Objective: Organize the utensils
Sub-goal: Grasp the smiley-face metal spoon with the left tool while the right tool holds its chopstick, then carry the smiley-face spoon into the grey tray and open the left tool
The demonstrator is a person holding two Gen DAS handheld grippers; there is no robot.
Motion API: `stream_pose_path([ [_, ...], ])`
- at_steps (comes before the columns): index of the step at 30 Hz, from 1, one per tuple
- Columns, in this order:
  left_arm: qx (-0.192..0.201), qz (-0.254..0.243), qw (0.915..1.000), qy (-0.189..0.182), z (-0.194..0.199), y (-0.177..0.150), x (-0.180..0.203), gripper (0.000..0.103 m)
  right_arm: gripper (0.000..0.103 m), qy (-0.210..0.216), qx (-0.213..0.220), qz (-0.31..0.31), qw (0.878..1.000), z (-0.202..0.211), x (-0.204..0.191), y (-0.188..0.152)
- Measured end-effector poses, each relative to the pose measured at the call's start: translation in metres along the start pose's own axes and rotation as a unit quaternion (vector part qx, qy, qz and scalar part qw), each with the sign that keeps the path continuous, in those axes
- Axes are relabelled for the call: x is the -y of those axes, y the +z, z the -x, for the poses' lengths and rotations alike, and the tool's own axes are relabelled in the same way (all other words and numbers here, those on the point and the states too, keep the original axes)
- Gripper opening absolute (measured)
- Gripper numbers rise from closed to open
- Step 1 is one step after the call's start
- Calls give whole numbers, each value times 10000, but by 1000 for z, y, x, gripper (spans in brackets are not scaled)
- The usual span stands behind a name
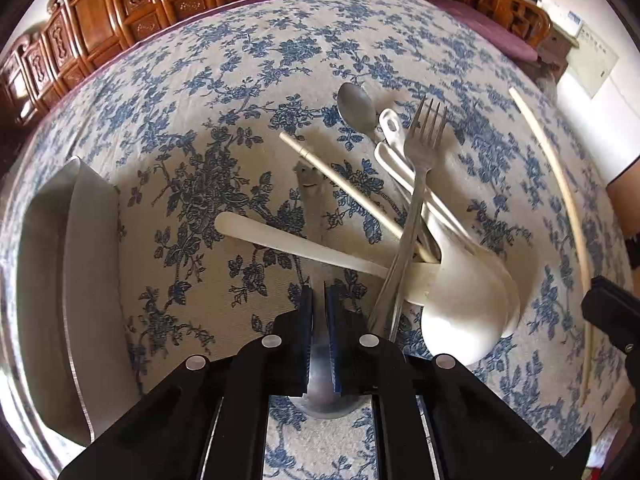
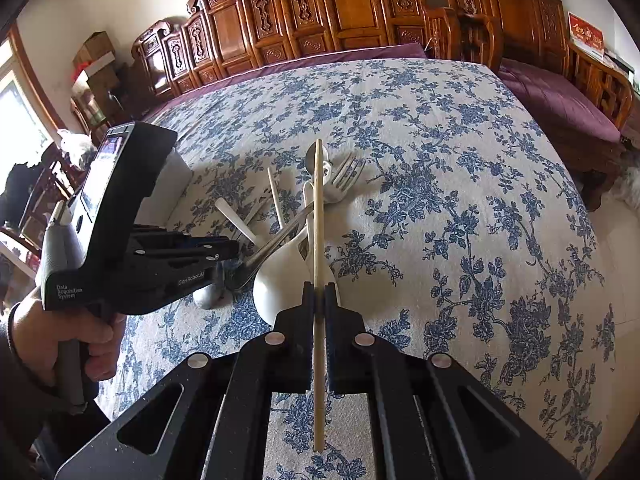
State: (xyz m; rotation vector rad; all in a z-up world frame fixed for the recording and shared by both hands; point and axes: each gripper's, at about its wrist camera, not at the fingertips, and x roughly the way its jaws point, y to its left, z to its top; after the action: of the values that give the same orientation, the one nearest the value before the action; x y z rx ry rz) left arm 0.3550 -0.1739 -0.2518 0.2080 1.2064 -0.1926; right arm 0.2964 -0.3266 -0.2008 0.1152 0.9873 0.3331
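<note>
steel spoon (image 1: pixel 320 344) sits clamped in the left gripper (image 1: pixel 319 300) beside the utensil pile (image 1: pixel 420 216) on the floral cloth (image 1: pixel 200 120); the right gripper (image 2: pixel 319 300) pinches a chopstick (image 2: pixel 319 240).

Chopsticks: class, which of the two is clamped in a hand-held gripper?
The chopstick clamped in the right hand-held gripper; the other chopstick lies loose in the utensil pile.

Floral-clothed table (image 2: pixel 460 208) — piled utensils (image 1: pixel 424 216), metal tray (image 1: pixel 52 280).
</note>
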Motion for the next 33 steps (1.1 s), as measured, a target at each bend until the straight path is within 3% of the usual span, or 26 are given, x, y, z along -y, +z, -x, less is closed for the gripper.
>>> stream_pose_path([
  [5,30,-130,9998,149,3,-2,-3,5,6,47,-39,18,10000,-2,-4,-2],
  [15,606,54,9976,326,49,9,-32,5,6,152,-63,129,9998,-2,-22,-5],
  [33,1072,166,9940,105,103,-21,-88,5,6,366,184,475,9980,17,-70,6],
])
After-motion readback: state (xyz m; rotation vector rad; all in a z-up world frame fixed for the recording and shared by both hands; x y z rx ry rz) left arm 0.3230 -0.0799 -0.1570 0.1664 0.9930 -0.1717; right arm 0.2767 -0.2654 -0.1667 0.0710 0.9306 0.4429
